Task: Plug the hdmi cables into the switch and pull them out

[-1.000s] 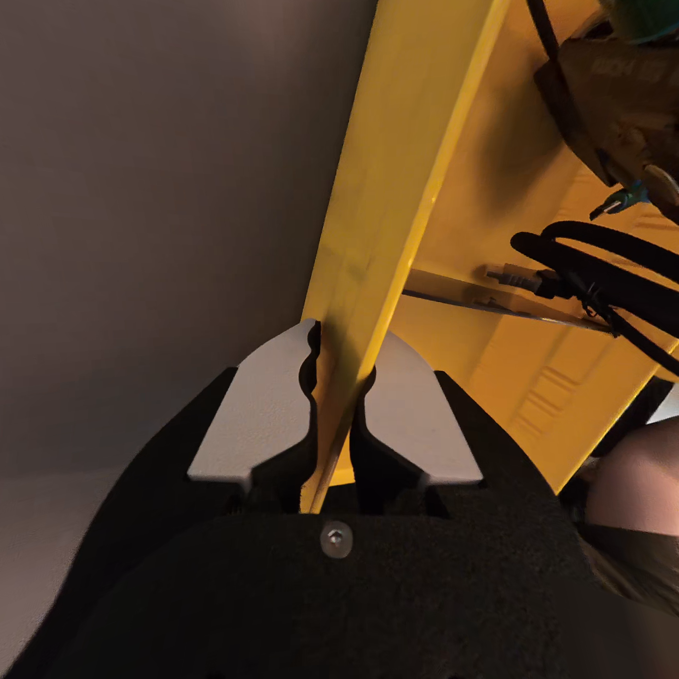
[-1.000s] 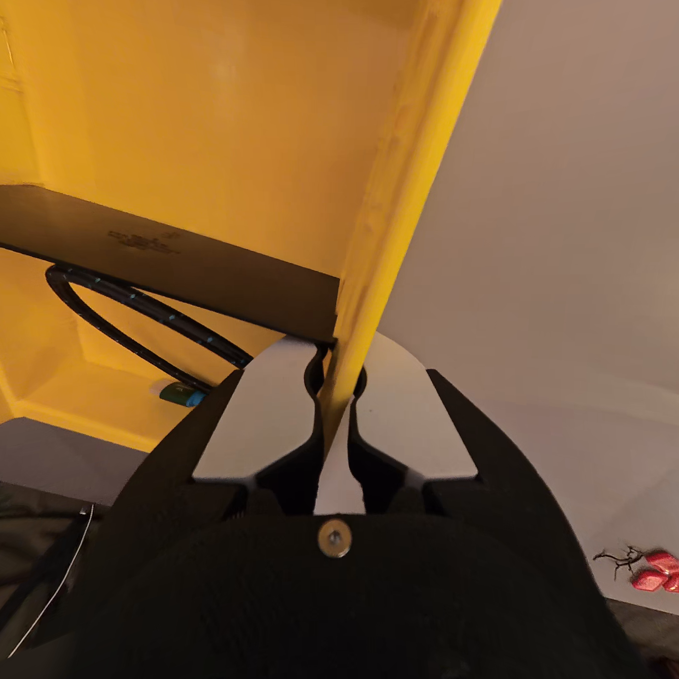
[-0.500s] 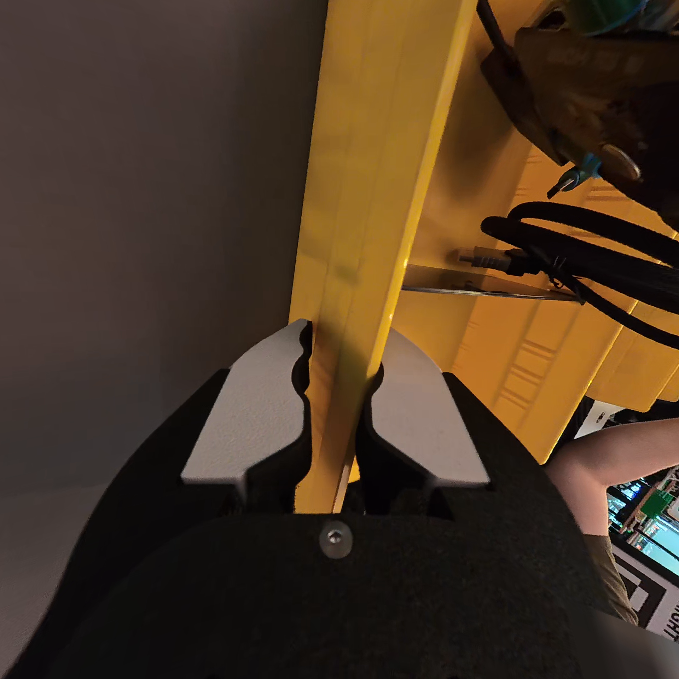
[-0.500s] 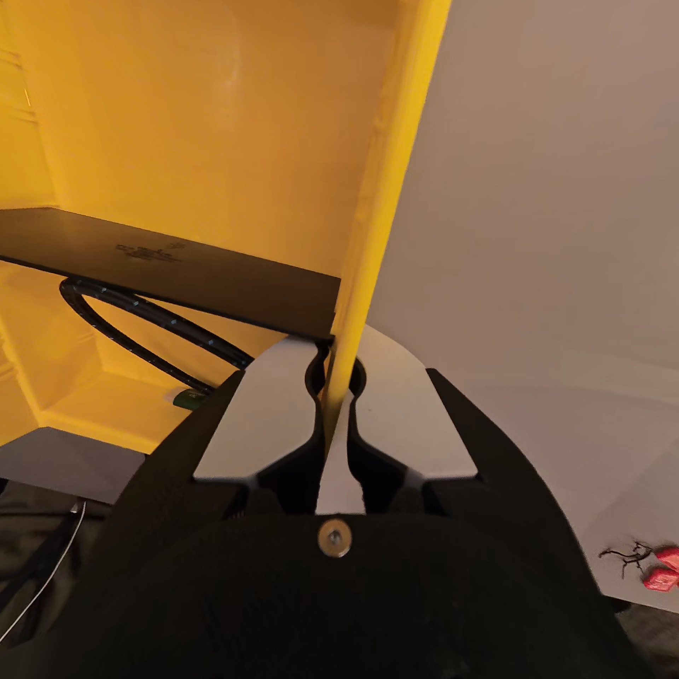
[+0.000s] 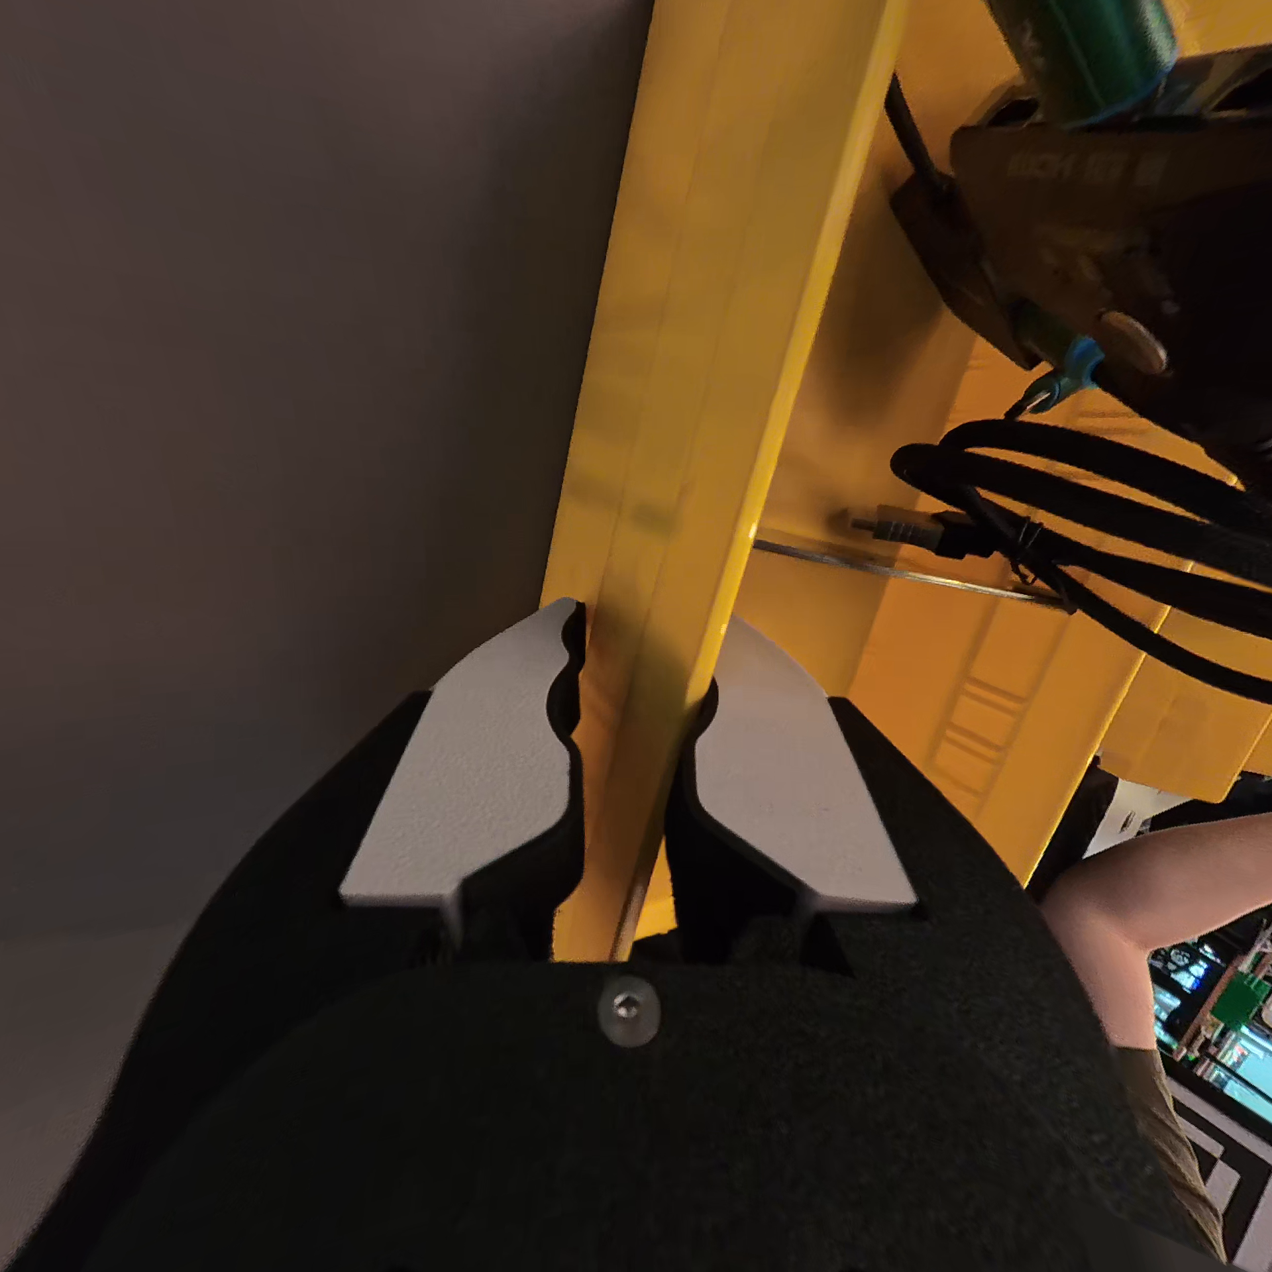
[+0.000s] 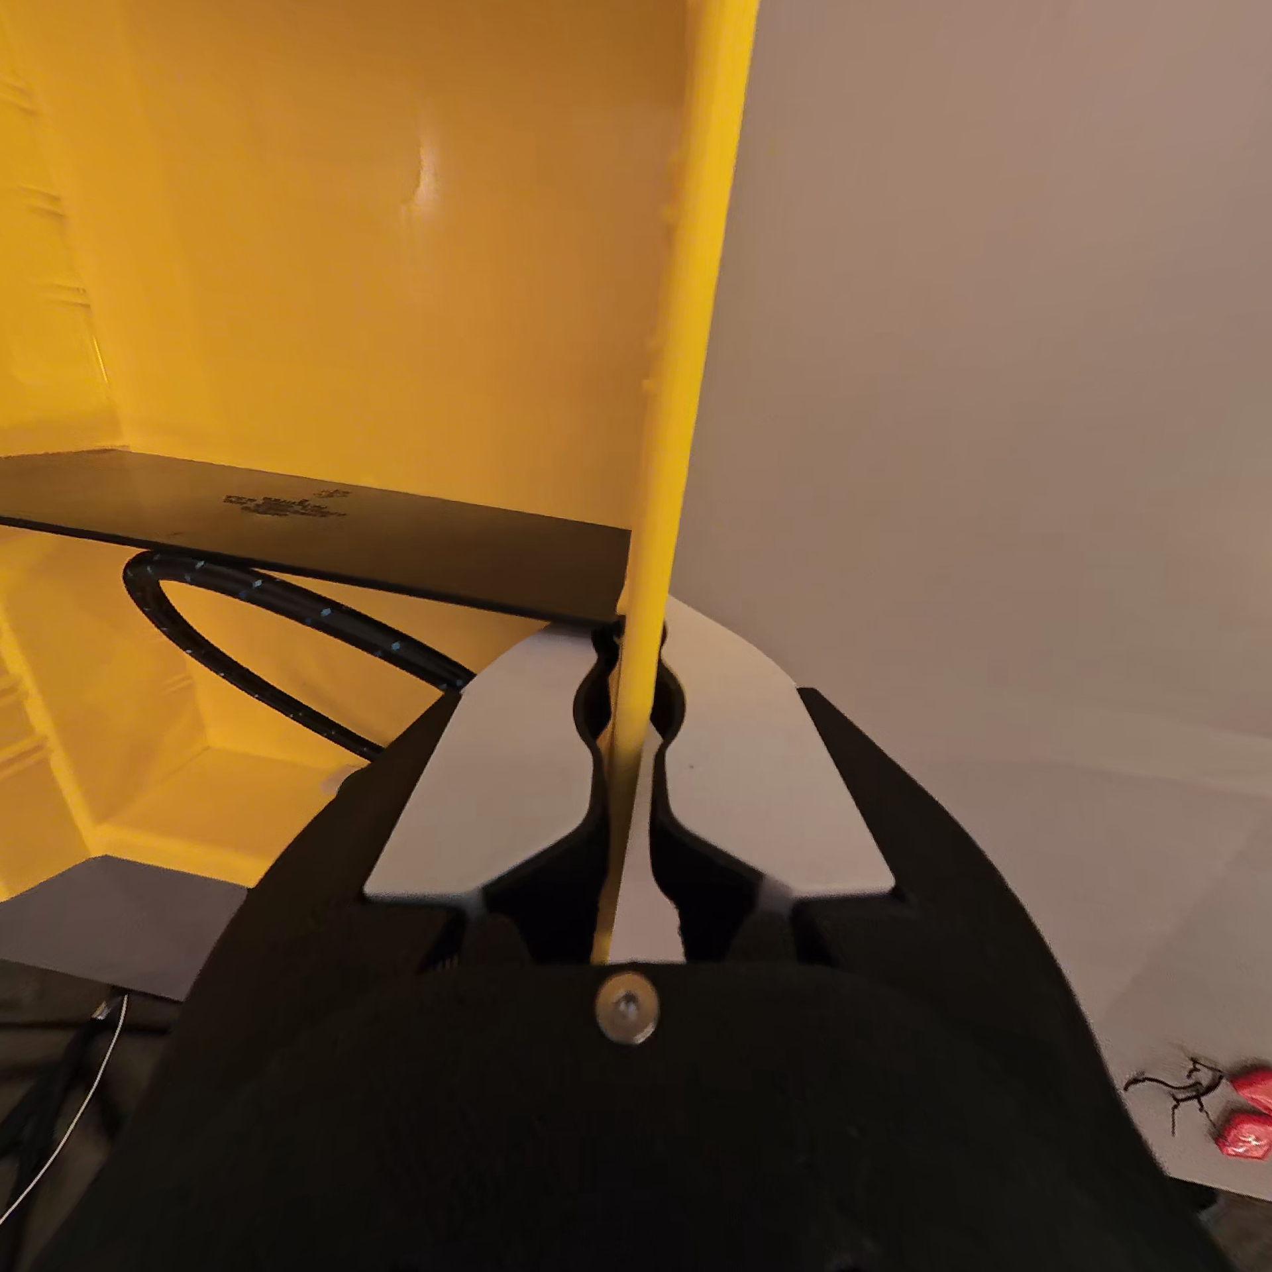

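**Both grippers pinching opposite walls of a yellow bin**

Left wrist view: left gripper [image 5: 643,678] clamped on the thick rim of a bright yellow plastic bin [image 5: 695,358], grey fingers [image 5: 482,757] pressed against the wall from both sides, only the wall's thickness between them. Inside the bin, right of the rim, a bundled black braided HDMI cable [image 5: 1074,482] with its silver plug [image 5: 895,530] free and pointing left, just above a thin flat panel seen edge-on [image 5: 895,571]. Higher up, a dark brown device with a round metal stud [image 5: 1074,227], partly out of frame; unclear what it is. At lower right, a person's bare arm [image 5: 1156,874].

Right wrist view: right gripper [image 6: 637,637] closed on a thin yellow wall edge [image 6: 695,344] of the same bin, fingers [image 6: 516,750] squeezing it, nearly together. Left of the fingertips, a flat black switch box [image 6: 330,530] spanning the bin's interior, touching the gripped wall. Beneath it, a looped black cable with blue flecks [image 6: 275,599]. Pale grey wall [image 6: 998,413] behind; small red objects [image 6: 1246,1129] at lower right.
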The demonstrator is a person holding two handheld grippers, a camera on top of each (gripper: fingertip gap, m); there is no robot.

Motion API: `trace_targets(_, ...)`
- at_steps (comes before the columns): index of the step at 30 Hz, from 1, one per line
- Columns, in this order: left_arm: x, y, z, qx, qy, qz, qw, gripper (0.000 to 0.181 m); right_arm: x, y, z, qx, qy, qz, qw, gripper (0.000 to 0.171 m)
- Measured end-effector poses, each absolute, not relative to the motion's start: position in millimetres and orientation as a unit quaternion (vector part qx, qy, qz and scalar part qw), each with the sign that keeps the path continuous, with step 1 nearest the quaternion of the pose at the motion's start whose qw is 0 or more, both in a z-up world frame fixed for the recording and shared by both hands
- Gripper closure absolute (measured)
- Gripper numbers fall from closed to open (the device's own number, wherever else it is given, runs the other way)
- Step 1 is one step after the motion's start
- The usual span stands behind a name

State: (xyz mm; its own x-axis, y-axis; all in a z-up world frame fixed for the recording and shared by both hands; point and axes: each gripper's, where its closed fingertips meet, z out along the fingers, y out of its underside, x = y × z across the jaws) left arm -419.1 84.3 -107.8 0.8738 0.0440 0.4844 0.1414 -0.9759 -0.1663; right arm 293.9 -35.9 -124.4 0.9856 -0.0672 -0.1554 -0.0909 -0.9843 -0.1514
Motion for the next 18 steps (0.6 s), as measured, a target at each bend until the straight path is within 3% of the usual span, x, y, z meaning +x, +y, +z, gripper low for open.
trace_targets(18,-476,87,-106,-0.954,-0.115,-0.243,0.133,0.158,299,-53,-124,-0.992,0.052,0.09,0.065,0.163)
